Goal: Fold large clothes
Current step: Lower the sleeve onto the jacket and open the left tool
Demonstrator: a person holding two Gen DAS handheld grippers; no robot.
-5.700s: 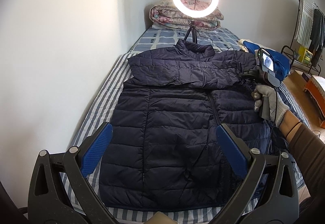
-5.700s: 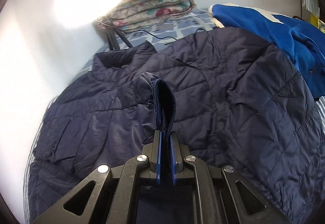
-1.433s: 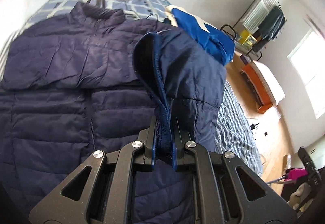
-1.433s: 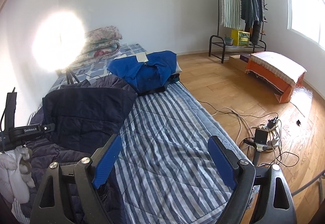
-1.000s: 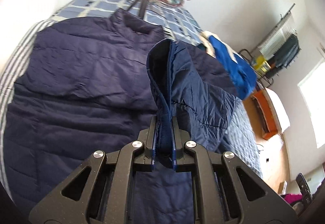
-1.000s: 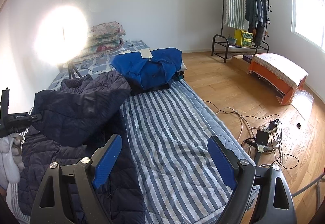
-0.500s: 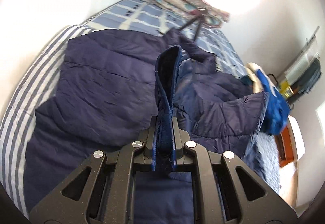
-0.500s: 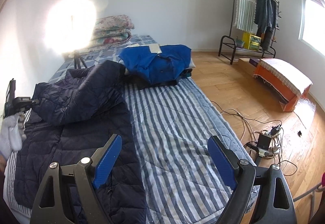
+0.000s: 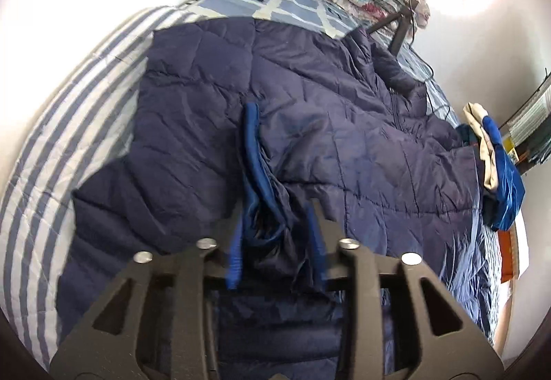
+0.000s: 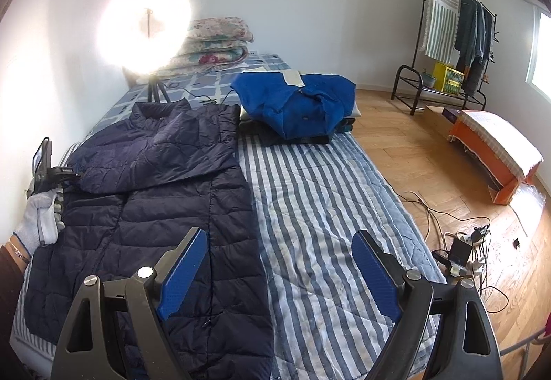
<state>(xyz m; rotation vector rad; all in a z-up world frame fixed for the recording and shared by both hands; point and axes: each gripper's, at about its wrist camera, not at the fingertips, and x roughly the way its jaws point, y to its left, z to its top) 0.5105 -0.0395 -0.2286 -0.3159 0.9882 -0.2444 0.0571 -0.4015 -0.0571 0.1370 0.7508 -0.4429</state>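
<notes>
The left gripper [image 9: 275,238] has just been opening; its jaws, which half a second earlier were pressed together on the sleeve cuff [image 9: 256,173] of the navy puffer jacket [image 10: 179,194], now stand part-way apart with the cuff lying loose between them, the pads no longer pressing on it; the sleeve has been carried across and set down on the chest of the jacket, where a second earlier it was held raised above the garment; judged from this, the second sleeve fold is complete and the release is in progress, so the next step is likely a fold of the body itself. The right gripper [image 10: 275,266] is spread wide and holds nothing, hovering over the jacket's hem and the bare mattress beside it. The jacket lies flat, front up, on the striped mattress [image 10: 330,194], on the side nearer the wall; its long axis runs along the length of the bed; the collar [image 10: 162,108] points toward the ring light [image 10: 144,25] and the hem points away from the ring light, toward the right gripper. A gloved hand [image 10: 41,218] holds the left gripper beside the jacket's wall-side edge. A blue garment [image 10: 296,101] lies just beside the jacket's shoulder, about as near the ring light as the collar is.
</notes>
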